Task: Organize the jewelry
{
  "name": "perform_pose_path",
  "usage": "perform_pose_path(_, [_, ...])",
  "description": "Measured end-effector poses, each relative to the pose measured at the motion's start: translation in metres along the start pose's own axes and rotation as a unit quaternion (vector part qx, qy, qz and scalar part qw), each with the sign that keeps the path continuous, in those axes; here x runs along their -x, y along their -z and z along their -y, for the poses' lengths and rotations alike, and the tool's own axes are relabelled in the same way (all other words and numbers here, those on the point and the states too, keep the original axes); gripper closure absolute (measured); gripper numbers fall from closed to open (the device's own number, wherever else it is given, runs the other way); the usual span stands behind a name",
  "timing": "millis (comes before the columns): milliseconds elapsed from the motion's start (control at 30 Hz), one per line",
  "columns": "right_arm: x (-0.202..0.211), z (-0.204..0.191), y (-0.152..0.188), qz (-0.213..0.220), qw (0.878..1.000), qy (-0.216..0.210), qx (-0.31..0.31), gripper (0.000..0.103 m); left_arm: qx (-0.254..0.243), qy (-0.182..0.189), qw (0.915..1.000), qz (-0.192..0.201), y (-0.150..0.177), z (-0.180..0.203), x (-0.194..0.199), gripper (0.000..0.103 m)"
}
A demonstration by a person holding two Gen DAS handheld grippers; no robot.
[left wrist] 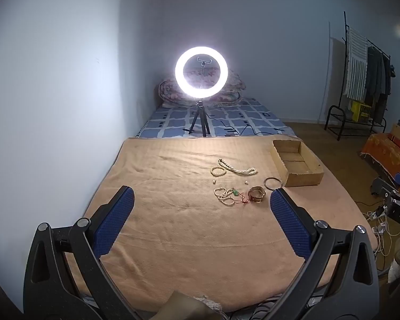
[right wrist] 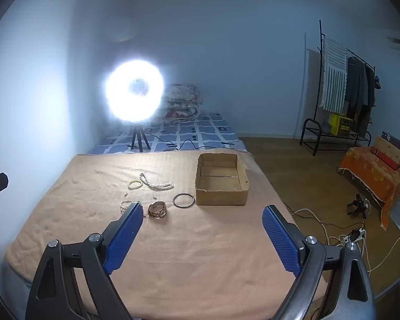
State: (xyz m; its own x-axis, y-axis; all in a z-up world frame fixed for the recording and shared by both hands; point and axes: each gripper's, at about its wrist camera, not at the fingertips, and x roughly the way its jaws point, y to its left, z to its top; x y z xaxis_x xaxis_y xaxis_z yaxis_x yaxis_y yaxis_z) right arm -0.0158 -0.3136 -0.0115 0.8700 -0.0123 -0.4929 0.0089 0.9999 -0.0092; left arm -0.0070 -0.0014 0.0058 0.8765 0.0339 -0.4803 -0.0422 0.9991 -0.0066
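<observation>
- Two grippers are seen: the left gripper [left wrist: 201,198] and the right gripper [right wrist: 202,213].
- One cardboard box [right wrist: 221,197] is counted.
- One bangle [right wrist: 183,200].
- One watch [right wrist: 157,209].
- One long pearl necklace [right wrist: 157,185].
- One small bead bracelet [right wrist: 135,184].
- One ring light [left wrist: 201,72].

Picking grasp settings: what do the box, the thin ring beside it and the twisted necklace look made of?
Box: plain brown corrugated cardboard, matte, with raw-cut edges. Thin ring: dark, rigid bangle, likely metal; too small to confirm. Twisted necklace: strands of small cream beads, pearl-like, possibly plastic or shell.
</observation>
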Motion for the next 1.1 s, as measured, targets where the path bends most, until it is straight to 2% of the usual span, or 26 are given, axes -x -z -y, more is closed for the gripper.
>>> perform_pose_path(767, [0.001, 0.001, -0.001, 0.005, 1.0, -0.001, -0.005, 0.011, 0.003, 0.001, 1.0, 0.004, -0.019, -0.01, 0.01, 0.0])
perform_pose_path(800, [0.001, 0.001, -0.001, 0.005, 1.0, -0.001, -0.006, 0.011, 0.002, 0.001, 1.0, 0.004, -0.009, -0.003, 0.008, 0.0])
perform_pose_path(1100, [-0.001, 0.0, 0.001, 0.006, 1.0, -0.001, -0.006, 0.011, 0.002, 0.001, 1.0, 0.004, -0.013, -0.004, 0.009, 0.0])
